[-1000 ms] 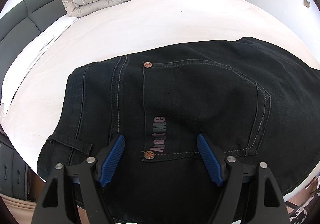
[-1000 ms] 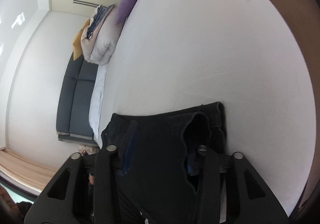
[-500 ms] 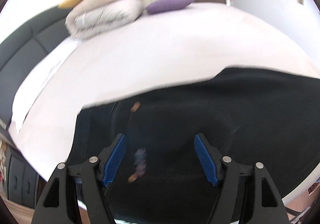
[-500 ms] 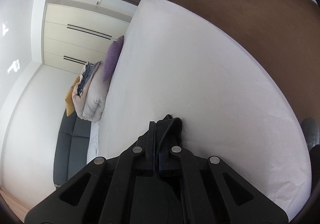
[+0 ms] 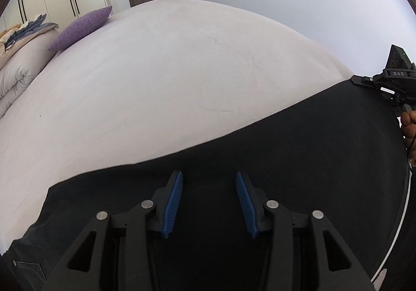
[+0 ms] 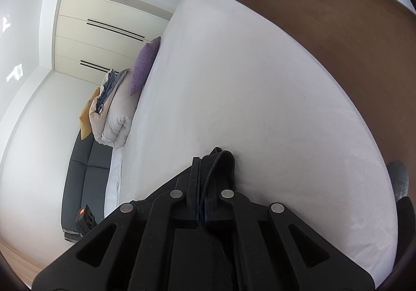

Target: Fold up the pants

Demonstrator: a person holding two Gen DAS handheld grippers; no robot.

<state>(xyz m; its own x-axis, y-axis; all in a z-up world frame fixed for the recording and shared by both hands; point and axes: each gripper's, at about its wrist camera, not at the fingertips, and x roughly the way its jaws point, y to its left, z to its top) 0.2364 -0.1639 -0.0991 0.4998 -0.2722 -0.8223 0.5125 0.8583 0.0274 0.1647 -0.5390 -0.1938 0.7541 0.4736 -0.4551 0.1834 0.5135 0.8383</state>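
Left wrist view: the left gripper (image 5: 209, 200) hung over the black pants (image 5: 286, 161), which lay spread on the white bed (image 5: 169, 70); its blue pads (image 5: 173, 202) stood apart with nothing pinched between them, the jaws having just been narrowing above the cloth; the fabric ran directly beneath and ahead of the jaws, its long axis stretching from the lower left corner, where a pocket rivet showed, up to the far right; there the right gripper (image 5: 374, 83) met the far end of the garment, a hand (image 5: 409, 124) behind it; the far edge of the pants lay just beyond the fingertips, the purple pillow (image 5: 80, 28) well apart at upper left.

Right wrist view: the right gripper (image 6: 200, 187) was clenched on a bunched fold of the pants (image 6: 221, 168), cloth poking out past the closed jaws and trailing back under the tool; bare bed (image 6: 247, 83) lay ahead of the tips; the left gripper appeared nearer the middle of the garment, judged the spot for the next pinch.
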